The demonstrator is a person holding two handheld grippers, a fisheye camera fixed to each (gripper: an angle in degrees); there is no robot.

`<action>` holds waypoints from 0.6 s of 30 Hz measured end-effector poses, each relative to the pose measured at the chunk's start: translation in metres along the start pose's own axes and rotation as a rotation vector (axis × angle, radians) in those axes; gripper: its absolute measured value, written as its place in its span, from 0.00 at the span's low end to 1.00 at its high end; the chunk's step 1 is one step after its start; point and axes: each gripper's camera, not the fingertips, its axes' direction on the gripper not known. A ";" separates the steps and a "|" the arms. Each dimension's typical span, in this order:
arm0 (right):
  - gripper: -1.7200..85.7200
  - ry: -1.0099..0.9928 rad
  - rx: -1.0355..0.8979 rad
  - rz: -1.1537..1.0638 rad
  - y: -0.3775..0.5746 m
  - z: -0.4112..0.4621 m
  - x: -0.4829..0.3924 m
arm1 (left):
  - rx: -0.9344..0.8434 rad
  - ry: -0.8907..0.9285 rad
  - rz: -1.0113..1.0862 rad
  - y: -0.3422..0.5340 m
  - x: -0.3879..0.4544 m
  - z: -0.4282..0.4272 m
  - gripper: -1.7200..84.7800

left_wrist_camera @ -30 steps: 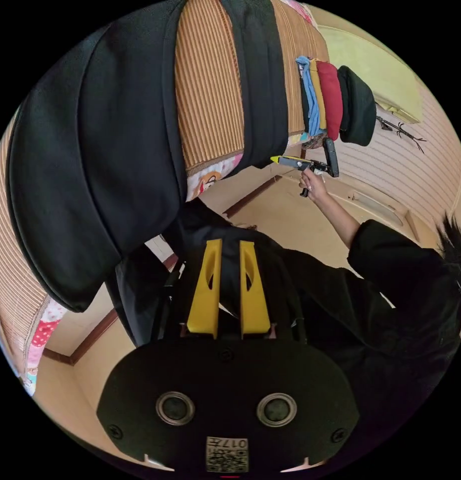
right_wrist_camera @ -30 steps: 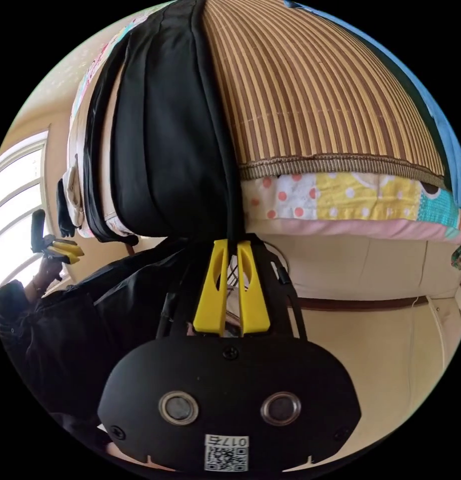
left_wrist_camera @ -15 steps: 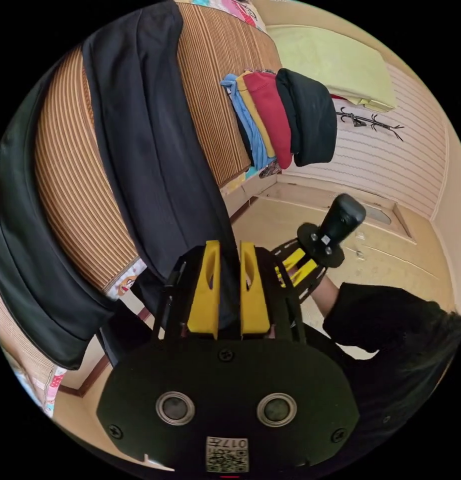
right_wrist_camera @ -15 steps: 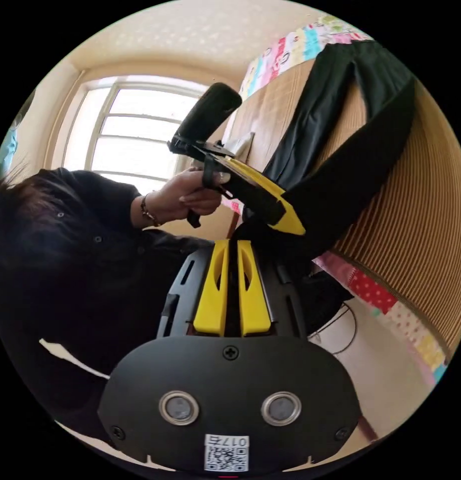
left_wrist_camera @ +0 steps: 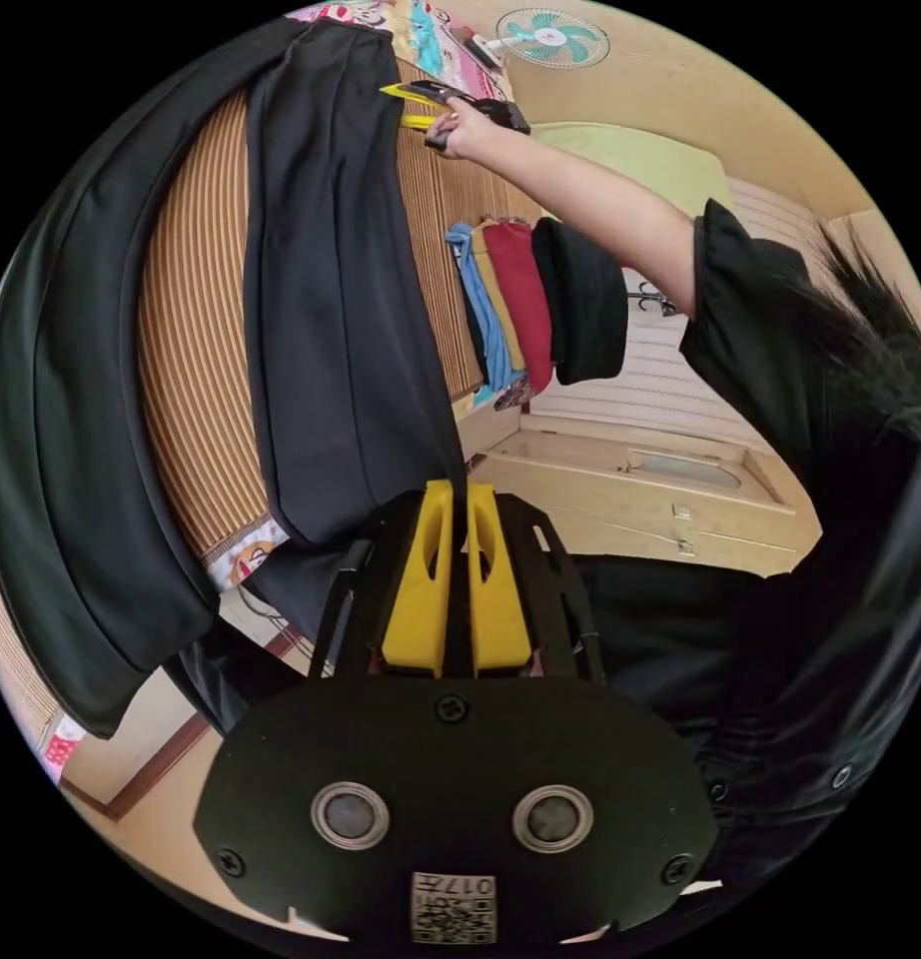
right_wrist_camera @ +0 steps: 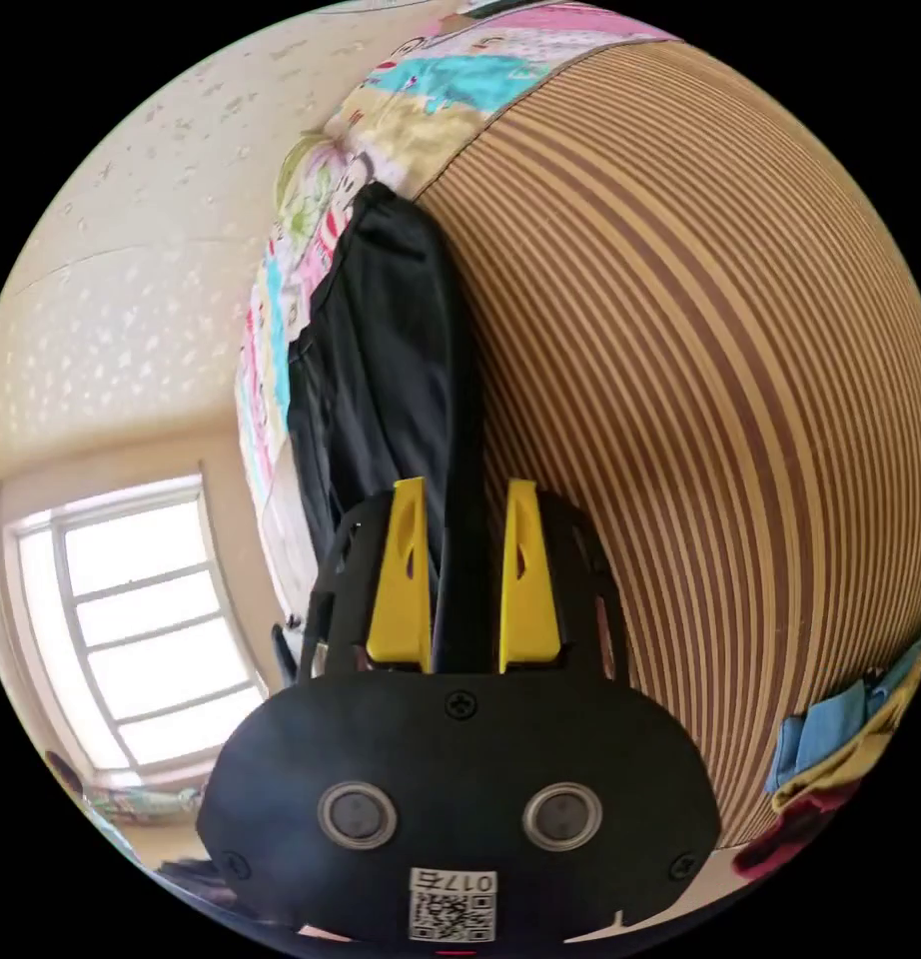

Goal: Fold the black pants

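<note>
Two yellow-fingered grippers are on the black fabric pants (left_wrist_camera: 331,300), which lie stretched lengthwise over the brown striped bamboo mat (left_wrist_camera: 196,330) on the bed. Your left gripper (left_wrist_camera: 459,499) sits at the near end, at the bed's edge, fingers drawn narrow with a dark fold of the pants running up from between them; it looks pinched, though the contact itself is hard to see. Your right gripper (right_wrist_camera: 463,499) is out at the far end of the same long strip, fingers wider apart, a ridge of black cloth lying between them but not clearly pressed from both sides. In the left gripper view you can see that right gripper (left_wrist_camera: 421,100) held by your hand (left_wrist_camera: 460,125) at the far edge of the pants. So the long axis of the pants runs from one gripper to the other. Next move, likely: bring one end over to the other, right hand doing the travel. Folded coloured clothes stack (left_wrist_camera: 540,300) sits beside the pants on the mat, well apart.
</note>
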 end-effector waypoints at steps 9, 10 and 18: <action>0.05 0.163 0.233 -0.442 0.023 0.076 -0.242 | 0.350 0.417 -0.119 0.094 -0.040 -0.084 0.02; 0.05 0.092 0.177 -0.454 0.020 0.102 -0.263 | 0.401 0.433 -0.156 0.112 -0.051 -0.099 0.02; 0.11 -0.018 -0.067 -0.553 0.075 0.212 -0.288 | 0.453 0.187 -0.496 0.186 -0.182 -0.147 0.08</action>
